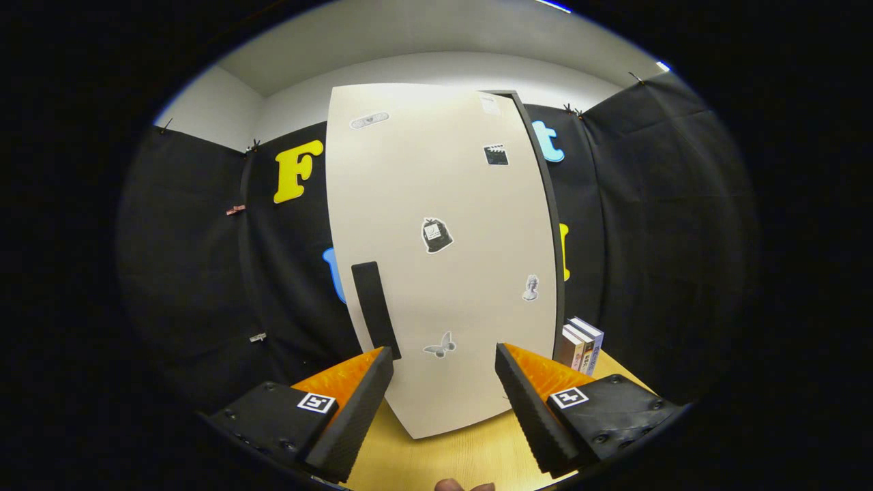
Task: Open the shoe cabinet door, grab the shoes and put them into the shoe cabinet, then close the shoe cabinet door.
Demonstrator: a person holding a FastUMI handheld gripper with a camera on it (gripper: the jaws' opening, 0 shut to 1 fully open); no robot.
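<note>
A tall cream shoe cabinet (436, 225) stands upright on the wooden table (464, 457) just ahead of my fingers. Its door is closed and carries several small stickers. A black vertical handle (374, 307) sits at the door's lower left edge, right above my left fingertip (382, 365). My gripper (443, 361) is open, with the lower part of the door showing between the two orange-and-black fingers. Nothing is held between them.
A few upright books (583, 344) stand on the table to the right of the cabinet, just beyond my right finger. Black cloth walls close in behind and on both sides. A fingertip of a person's hand (464, 485) shows at the near table edge.
</note>
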